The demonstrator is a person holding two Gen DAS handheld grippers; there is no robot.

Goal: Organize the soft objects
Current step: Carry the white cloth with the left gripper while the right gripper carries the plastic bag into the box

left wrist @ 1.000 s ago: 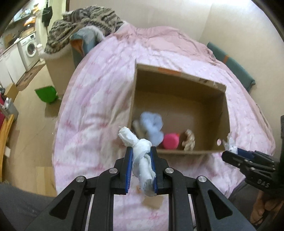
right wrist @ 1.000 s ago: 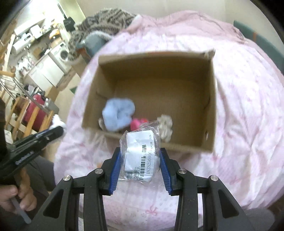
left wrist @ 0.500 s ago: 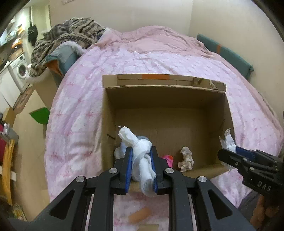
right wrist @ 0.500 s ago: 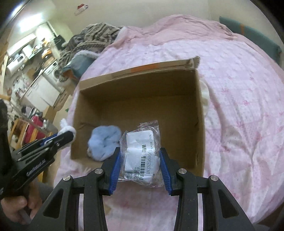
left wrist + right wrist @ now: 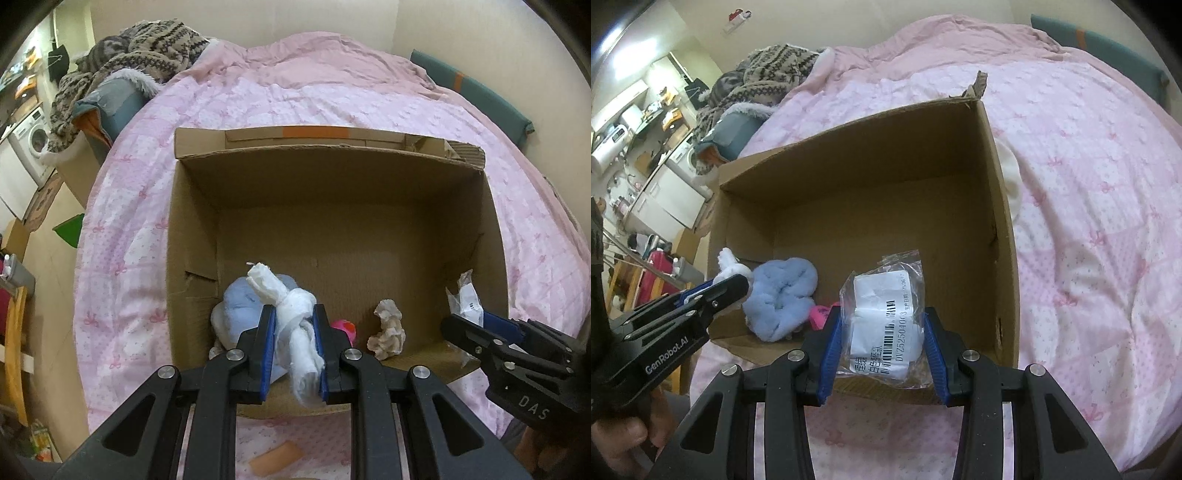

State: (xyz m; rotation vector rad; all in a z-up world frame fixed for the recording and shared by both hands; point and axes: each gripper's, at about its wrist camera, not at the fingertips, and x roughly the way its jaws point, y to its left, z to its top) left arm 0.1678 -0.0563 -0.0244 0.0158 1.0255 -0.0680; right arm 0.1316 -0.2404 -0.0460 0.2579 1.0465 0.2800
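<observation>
An open cardboard box [image 5: 192, 236] is shown resting on a bed covered by a pink patterned quilt [image 5: 122, 206]. The left gripper [image 5: 293, 325] is seen pinching a knotted white cloth [image 5: 295, 314] between its blue pads, above the near left part of the box; one end of the cloth projects forward over a light blue plush item [image 5: 240, 306]. The right gripper [image 5: 882, 332] is seen clamped on a clear plastic bag with a barcoded label [image 5: 886, 314], held above the near wall of the box, toward its right side. Inside the box, along the near wall, the light blue plush item is found at the left, a pink object [image 5: 345, 328] just beside it and partly hidden, and a crumpled beige piece [image 5: 386, 330] further right, apart from the pink one. An orange-tan oblong object [image 5: 275, 458] is seen lying on the quilt outside the box, on the near side. Patterned knitwear [image 5: 147, 48] is piled at the far left edge of the bed. A hand [image 5: 617, 443] is partly visible behind the left gripper in the right wrist view
</observation>
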